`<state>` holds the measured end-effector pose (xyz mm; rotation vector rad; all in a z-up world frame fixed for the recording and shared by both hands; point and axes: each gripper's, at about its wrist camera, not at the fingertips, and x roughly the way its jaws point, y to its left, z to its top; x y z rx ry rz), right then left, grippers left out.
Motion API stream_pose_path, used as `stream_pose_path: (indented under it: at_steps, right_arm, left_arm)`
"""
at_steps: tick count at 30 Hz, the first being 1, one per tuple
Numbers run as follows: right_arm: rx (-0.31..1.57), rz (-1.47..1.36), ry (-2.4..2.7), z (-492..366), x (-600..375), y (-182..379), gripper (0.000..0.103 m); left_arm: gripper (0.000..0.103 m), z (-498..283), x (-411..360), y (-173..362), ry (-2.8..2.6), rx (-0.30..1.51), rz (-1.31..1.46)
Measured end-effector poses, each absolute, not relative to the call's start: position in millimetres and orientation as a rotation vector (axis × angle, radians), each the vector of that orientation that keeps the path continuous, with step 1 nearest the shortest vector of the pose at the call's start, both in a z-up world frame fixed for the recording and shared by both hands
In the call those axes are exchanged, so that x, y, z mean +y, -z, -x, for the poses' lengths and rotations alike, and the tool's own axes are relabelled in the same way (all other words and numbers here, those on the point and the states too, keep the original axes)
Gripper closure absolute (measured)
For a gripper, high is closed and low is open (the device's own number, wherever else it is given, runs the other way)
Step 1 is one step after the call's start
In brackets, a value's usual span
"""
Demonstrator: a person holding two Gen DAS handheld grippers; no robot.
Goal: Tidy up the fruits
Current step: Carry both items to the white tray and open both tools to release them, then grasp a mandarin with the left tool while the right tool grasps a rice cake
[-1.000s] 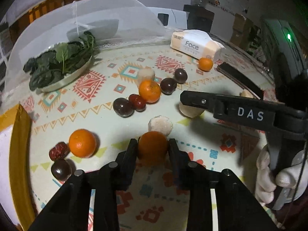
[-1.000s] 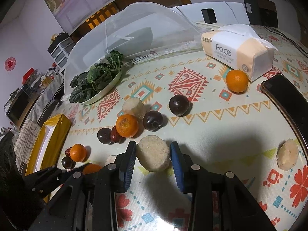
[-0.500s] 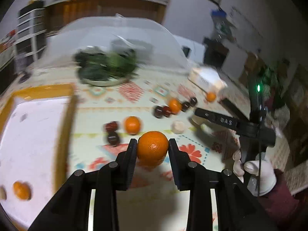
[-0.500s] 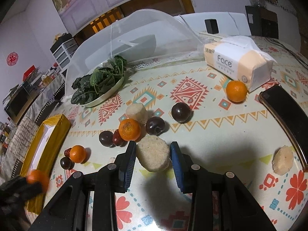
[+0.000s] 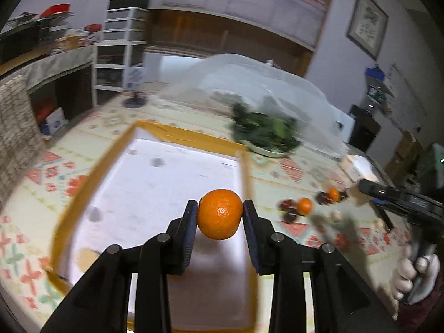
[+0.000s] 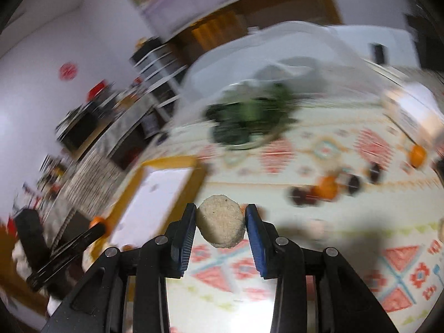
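Note:
My left gripper (image 5: 220, 212) is shut on an orange (image 5: 220, 216) and holds it in the air over the right part of a yellow-rimmed tray (image 5: 183, 136) with a white floor. My right gripper (image 6: 220, 222) is shut on a round beige fruit piece (image 6: 220, 226), lifted above the tablecloth just right of the tray (image 6: 169, 162). Loose oranges (image 6: 328, 186) and dark plums (image 6: 298, 194) lie in a cluster on the cloth to the right. The left wrist view shows the right gripper (image 5: 360, 191) at the far right, in a gloved hand (image 5: 410, 274).
A plate of leafy greens (image 5: 266, 133) sits under a clear mesh food cover (image 5: 277, 83) behind the tray. A tissue pack (image 6: 416, 111) stands at the back right. Shelves and drawers (image 5: 122, 44) stand beyond the table's left edge.
Both grippers lifted their fruit off the cloth and swung left. The left one now holds the orange over the tray; the right one followed with the beige piece, with heavy blur.

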<state>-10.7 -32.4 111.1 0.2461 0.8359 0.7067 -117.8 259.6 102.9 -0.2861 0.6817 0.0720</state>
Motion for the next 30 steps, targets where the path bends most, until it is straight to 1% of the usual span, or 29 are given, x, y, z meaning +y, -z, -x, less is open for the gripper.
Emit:
stream_pose_path:
  at_steps: [3,6,10,17,22,25,26,28,29,30]
  right_arm:
    - [0.868,-0.195,-0.800,16,26,-114,0.064]
    - [0.902,-0.146,-0.848,19,74,-104,0.064]
    - [0.982,-0.080,-0.879,16,136,-72,0.064]
    - [1.040,0.022,-0.863,13,186,-32,0.064]
    - [1.011,0.078,-0.859,19,200,-32,0.063]
    - [0.988,0.094,-0.854,22,201,-35,0.063]
    - [0.985,0.090,-0.855,23,200,-36,0.063]
    - [0.977,0.071,-0.856,23,195,-40,0.062]
    - [0.972,0.061,-0.856,23,192,-42,0.059]
    - [0.966,0.051,-0.858,24,189,-44,0.057]
  left_arm:
    - [0.071,113,285,-99,-0.110,0.703,0.282]
    - [0.071,105,307,-91,-0.139,0.728,0.281]
    - [0.071,92,329,-73,-0.159,0.771,0.303]
    - [0.071,82,352,-55,-0.176,0.825,0.350]
    - [0.071,83,359,-51,-0.177,0.831,0.380]
    - [0.065,86,361,-53,-0.179,0.820,0.397]
    - [0.061,87,361,-55,-0.180,0.818,0.402]
    - [0.058,91,359,-62,-0.177,0.800,0.410]
    - [0.055,94,358,-65,-0.179,0.790,0.412]
    - [0.048,97,357,-70,-0.182,0.781,0.416]
